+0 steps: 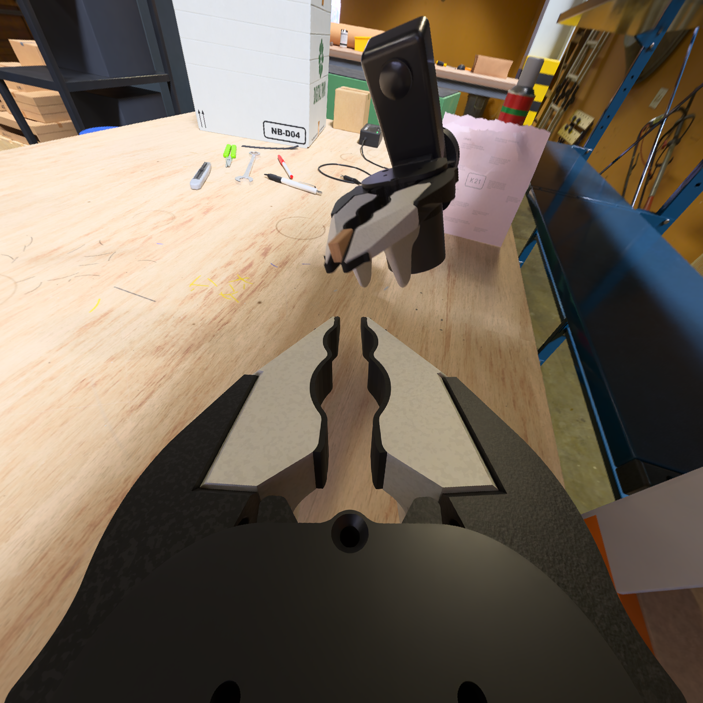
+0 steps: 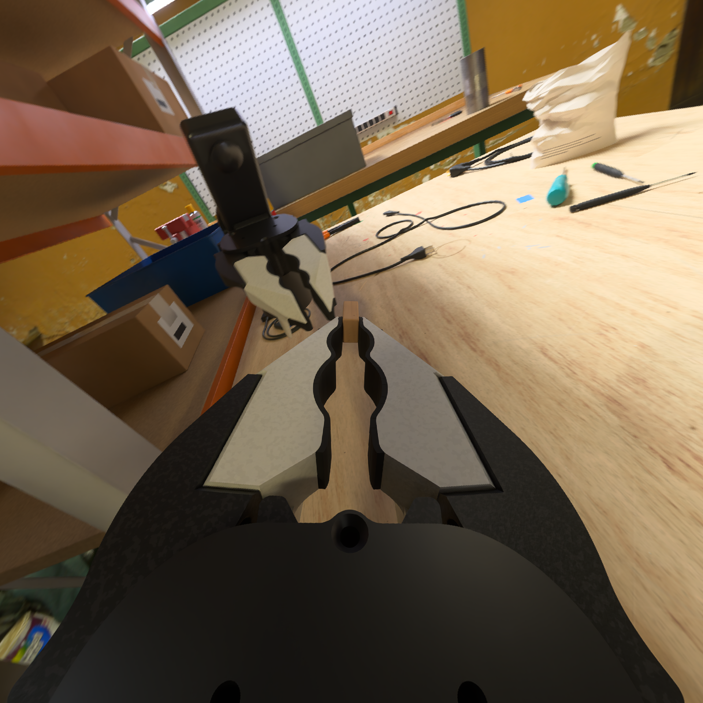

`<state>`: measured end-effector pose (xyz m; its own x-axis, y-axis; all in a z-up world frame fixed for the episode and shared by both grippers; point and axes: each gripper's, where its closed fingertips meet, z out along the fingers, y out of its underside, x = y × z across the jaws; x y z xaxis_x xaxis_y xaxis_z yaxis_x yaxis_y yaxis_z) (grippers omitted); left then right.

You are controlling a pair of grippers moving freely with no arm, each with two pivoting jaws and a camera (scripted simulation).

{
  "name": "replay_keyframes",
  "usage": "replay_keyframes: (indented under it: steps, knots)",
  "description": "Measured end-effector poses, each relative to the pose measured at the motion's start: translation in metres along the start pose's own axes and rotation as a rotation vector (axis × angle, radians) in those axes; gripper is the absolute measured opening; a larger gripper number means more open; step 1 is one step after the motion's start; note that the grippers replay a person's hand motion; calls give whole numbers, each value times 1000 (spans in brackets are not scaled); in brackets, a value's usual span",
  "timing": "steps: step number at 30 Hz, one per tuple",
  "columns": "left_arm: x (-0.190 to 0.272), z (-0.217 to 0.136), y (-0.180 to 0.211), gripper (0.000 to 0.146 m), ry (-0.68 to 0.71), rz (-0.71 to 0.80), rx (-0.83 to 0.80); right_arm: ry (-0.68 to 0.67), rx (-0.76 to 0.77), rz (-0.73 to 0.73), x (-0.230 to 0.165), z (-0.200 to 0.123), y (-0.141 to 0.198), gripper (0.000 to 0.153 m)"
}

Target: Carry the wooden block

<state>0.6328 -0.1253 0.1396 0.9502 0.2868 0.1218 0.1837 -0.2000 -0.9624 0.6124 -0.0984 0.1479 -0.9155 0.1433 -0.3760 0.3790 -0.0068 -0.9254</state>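
Observation:
The wooden block [image 2: 350,323] is a small light-brown piece pinched between the tips of my right gripper [image 2: 350,322], which is shut on it above the plywood table [image 2: 532,342]. In the left wrist view the right gripper [image 1: 338,259] hangs over the table, pointing down-left, with the block [image 1: 340,245] sticking out at its tips. My left gripper [image 1: 350,323] is empty, its fingers a narrow gap apart, just short of the right gripper. It also shows in the right wrist view [image 2: 310,321], close to the left of the block and apart from it.
A white carton [image 1: 258,68], a utility knife [image 1: 200,175], green pliers [image 1: 229,154], a wrench [image 1: 247,167], markers [image 1: 295,183] and a pink sheet [image 1: 490,182] lie at the far side. A black cable [image 2: 437,224], a teal screwdriver [image 2: 557,190] and a paper bag [image 2: 578,102] are to the right. Orange shelving [image 2: 76,137] stands to the left.

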Motion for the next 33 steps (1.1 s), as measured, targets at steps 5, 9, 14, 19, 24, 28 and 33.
replay_keyframes:
  steps: [5,9,14,19,24,28,33]
  knots:
    - [3,3,4,11,-6,39,-25,76,77,58,18,-12,-11,7]
    - [2,4,5,11,-9,44,-31,106,120,103,28,-20,-17,6]
    - [2,4,6,11,-11,42,-33,118,122,98,29,-20,-17,6]
    - [2,4,6,11,-11,41,-33,122,117,98,30,-20,-16,6]
    - [2,4,7,11,-12,42,-36,127,120,101,32,-20,-17,6]
    - [2,4,8,11,-12,47,-41,125,112,102,31,-19,-15,6]
    - [2,4,8,11,-11,46,-43,126,111,102,32,-19,-15,6]
